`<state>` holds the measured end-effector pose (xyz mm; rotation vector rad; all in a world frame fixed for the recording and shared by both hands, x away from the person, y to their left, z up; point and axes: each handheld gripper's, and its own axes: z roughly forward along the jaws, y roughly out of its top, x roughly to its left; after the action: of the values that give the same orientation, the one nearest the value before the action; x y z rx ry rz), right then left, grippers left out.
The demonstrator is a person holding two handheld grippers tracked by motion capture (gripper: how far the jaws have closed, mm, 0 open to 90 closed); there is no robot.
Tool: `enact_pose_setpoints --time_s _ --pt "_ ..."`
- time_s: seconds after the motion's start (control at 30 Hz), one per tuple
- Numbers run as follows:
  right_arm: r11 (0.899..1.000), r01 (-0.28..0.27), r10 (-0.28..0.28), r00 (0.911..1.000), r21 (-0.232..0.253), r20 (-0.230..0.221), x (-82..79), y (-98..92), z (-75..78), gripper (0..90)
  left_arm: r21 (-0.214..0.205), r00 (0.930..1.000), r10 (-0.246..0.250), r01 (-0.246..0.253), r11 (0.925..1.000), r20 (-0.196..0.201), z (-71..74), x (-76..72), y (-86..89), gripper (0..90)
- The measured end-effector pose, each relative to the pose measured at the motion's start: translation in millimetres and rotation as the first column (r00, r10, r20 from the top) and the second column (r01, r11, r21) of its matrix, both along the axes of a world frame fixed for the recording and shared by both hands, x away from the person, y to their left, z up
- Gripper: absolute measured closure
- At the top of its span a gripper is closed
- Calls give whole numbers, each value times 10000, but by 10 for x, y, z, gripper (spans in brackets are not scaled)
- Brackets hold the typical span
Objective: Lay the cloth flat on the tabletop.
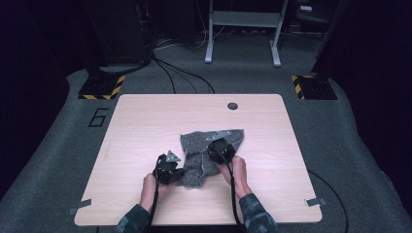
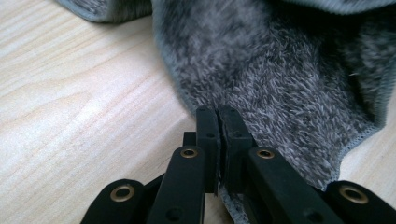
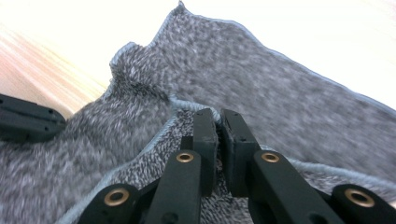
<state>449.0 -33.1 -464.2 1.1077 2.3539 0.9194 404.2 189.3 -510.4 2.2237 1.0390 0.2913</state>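
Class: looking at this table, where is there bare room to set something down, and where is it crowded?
Free: the table from its far edge with the round hole down to the grey cloth, plus both side strips. Crowded: near middle, where left gripper and right gripper pinch the cloth.

Legible marking: the numeral "6" (image 1: 99, 117), in dark strokes, on the grey floor just beside the left far corner of the surface (image 1: 145, 111).
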Motion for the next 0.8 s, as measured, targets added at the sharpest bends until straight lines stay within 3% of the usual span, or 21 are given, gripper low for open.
enact_pose_setpoints --time_s 0.23,0.5,0.67,0.8 --pt "9987 453 -461 9985 251 302 -163 -389 60 845 -84 9998 191 -191 9998 30 -6 -5 -7 876" --pt "9913 1188 -1196 9928 575 111 -473 -831 -25 820 20 9996 262 -262 9997 73 -1 -15 -3 854" --pt "9876 1385 -1378 9903 743 -151 -688 -1072 -86 738 234 9998 189 -191 9995 86 14 -39 -15 726" --pt "9814 1531 -1541 9881 1160 -3 -826 -1244 -17 647 163 9994 336 -338 9993 104 44 -62 13 572"
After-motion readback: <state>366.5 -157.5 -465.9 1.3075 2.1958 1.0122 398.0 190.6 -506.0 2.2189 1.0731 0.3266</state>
